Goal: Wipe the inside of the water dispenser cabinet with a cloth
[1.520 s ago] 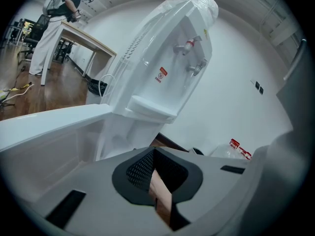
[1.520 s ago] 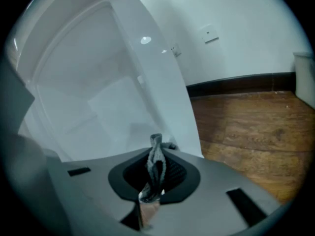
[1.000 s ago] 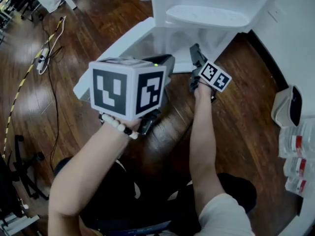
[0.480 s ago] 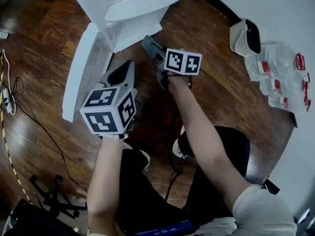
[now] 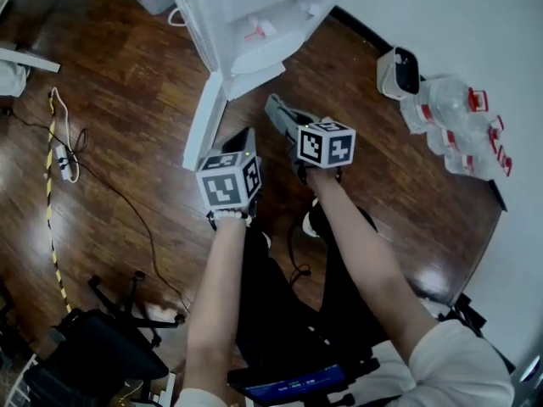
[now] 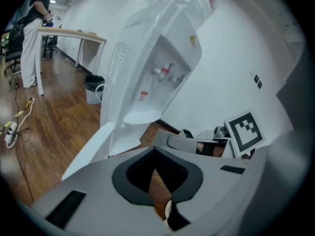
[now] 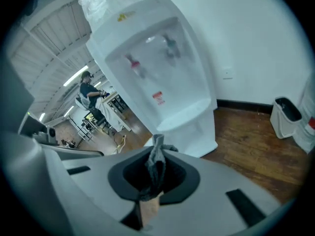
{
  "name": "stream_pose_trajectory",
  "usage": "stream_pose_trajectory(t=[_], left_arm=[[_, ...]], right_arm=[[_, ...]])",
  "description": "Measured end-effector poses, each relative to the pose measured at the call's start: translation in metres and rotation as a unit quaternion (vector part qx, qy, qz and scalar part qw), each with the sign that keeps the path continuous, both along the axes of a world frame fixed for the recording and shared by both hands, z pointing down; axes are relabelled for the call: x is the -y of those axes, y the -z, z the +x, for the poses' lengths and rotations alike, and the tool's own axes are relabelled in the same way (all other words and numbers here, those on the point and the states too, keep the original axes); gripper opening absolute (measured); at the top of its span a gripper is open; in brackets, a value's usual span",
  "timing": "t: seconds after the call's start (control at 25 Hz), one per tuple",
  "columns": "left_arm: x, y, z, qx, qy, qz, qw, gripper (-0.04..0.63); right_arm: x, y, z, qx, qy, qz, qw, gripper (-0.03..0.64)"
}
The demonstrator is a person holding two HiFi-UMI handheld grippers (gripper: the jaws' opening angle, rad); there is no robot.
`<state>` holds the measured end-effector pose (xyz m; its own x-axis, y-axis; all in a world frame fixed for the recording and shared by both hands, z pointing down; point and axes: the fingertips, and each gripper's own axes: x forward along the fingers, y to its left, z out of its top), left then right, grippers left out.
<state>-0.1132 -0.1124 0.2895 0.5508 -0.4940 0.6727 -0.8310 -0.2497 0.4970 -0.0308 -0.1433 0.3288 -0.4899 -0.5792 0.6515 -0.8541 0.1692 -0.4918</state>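
Two handheld grippers hover over a dark wooden floor (image 5: 102, 210), facing a tall white plastic water dispenser (image 5: 246, 15).
The right gripper (image 7: 155, 154) has its fingers clenched on a crumpled grey cloth (image 7: 156, 167), held in the air clear of the dispenser. The left gripper (image 6: 156, 154) has its fingers closed together with nothing between them. The dispenser's white lower cabinet door (image 5: 206, 121) stands swung open.

Your left gripper (image 6: 156, 168): grey shell, black pads.
Your right gripper (image 5: 280, 113): same grey and black.
Cloth (image 7: 157, 154): dark grey.
Left marker cube (image 5: 229, 181) and right marker cube (image 5: 327, 145): white faces, black square patterns.
Water dispenser (image 5: 254, 24): white, with one red tap.
Floor (image 5: 127, 100): dark brown wood grain.
Cable (image 5: 51, 185): yellow-and-black stripes.
Bottles (image 5: 462, 117): clear, with red markings.
Bin (image 5: 399, 70): white, with a black top.
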Motion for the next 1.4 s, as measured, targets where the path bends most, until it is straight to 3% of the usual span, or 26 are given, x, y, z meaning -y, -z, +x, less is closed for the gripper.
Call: stream_pose_trajectory(t=[0.16,0.32,0.48,0.64,0.84,1.08,1.2,1.28,1.4], left_arm=[[-0.016,0.104,-0.005,-0.008,-0.016,0.002,0.9998,-0.012],[-0.031,0.190,-0.001,-0.006,-0.060,0.040,0.9974,-0.012],[-0.048,0.257,0.015,-0.004,-0.066,0.075,0.9950,-0.012],[-0.080,0.315,0.041,0.000,-0.061,0.100,0.9931,-0.012],[-0.142,0.373,0.088,-0.002,-0.042,0.136,0.9898,-0.012],[-0.229,0.428,0.145,0.004,-0.014,0.177,0.9841,-0.012],[-0.259,0.453,0.158,0.011,-0.013,0.195,0.9806,-0.012],[-0.277,0.470,0.162,0.017,-0.020,0.212,0.9770,-0.012],[-0.302,0.486,0.156,0.017,-0.036,0.231,0.9721,-0.012]], right_arm=[[-0.007,0.118,-0.020,-0.014,0.005,0.016,1.000,0.044],[-0.011,0.219,-0.024,-0.018,-0.015,0.054,0.998,0.043],[-0.034,0.298,-0.004,-0.023,-0.034,0.104,0.994,0.040],[-0.068,0.372,0.024,0.012,-0.054,0.149,0.987,0.040],[-0.139,0.435,0.064,0.064,-0.034,0.182,0.981,0.037],[-0.232,0.492,0.109,0.091,0.015,0.210,0.973,0.038],[-0.270,0.516,0.118,0.078,0.039,0.235,0.968,0.038],[-0.293,0.530,0.125,0.067,0.030,0.257,0.964,0.040],[-0.326,0.550,0.131,0.093,-0.001,0.290,0.953,0.043]])
